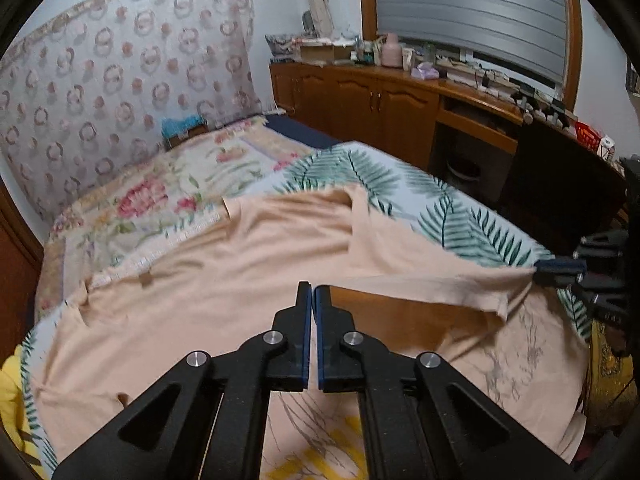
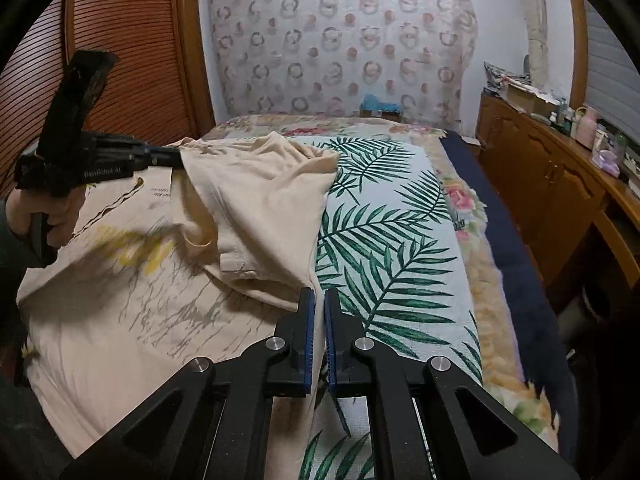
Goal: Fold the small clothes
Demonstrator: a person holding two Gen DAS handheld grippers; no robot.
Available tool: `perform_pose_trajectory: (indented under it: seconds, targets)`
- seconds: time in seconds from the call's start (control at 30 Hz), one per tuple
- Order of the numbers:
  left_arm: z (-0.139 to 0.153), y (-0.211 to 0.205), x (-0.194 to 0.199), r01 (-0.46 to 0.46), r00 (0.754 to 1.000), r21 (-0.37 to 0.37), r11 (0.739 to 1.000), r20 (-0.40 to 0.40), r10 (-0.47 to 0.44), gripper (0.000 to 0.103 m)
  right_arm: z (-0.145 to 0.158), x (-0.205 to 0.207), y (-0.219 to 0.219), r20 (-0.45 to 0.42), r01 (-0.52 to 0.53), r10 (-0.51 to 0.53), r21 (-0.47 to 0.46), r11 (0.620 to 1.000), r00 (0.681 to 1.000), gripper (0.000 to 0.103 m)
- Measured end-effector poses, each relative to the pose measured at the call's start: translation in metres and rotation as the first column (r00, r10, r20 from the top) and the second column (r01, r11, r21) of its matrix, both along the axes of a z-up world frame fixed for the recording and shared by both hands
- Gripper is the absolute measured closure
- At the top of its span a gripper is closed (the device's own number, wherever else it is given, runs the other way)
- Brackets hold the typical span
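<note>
Gripping the shirt on the bed, I am pinching its lifted edge in my left gripper, jaws clenched on cloth. My right gripper is clamping the shirt's right edge over the leaf-print sheet.

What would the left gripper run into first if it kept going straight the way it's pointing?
Probably the peach T-shirt itself. The left gripper, shut on a fold of it, points down across the spread fabric; beyond that lies the leaf-print cloth. Depth is hard to judge.
</note>
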State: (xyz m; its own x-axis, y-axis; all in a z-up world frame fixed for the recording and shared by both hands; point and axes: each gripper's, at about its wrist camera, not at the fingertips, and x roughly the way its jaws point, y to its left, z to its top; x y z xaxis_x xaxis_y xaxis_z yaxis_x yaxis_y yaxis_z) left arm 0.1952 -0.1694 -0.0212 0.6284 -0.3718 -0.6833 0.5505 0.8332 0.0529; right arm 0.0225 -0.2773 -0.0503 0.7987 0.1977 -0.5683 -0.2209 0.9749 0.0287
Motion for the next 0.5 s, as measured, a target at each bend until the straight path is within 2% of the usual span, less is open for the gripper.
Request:
perform_pose_trajectory:
  seconds: [0.17,0.33,0.4,0.47,0.5]
  targets:
    - [0.009,-0.005,0.005,-0.012,0.999,0.013,1.0,0.046,0.011,0.1,-0.005,0.005,0.001,-0.021,0.004,-0.004,0.0,1.0,1.0,0.098]
    - [-0.004,-0.002,0.01,-0.039,0.999,0.037,0.999,0.029,0.038,0.1,-0.001,0.007,0.001,-0.016,0.001,-0.001,0.005,1.0,1.0,0.096]
    - [-0.01,0.001,0.006,-0.043,0.999,0.048,0.998,0.016,0.043,0.093,0.001,0.007,0.0,-0.006,0.007,-0.007,0.001,1.0,1.0,0.091]
    - [-0.016,0.005,0.0,-0.043,0.999,0.048,0.998,0.01,0.043,0.079,0.003,0.008,-0.001,0.004,0.008,-0.008,0.004,1.0,1.0,0.089]
    - [-0.018,0.007,-0.004,-0.04,0.999,0.044,0.998,0.009,0.04,0.076,0.003,0.009,-0.002,0.004,0.008,-0.008,0.006,1.0,1.0,0.085]
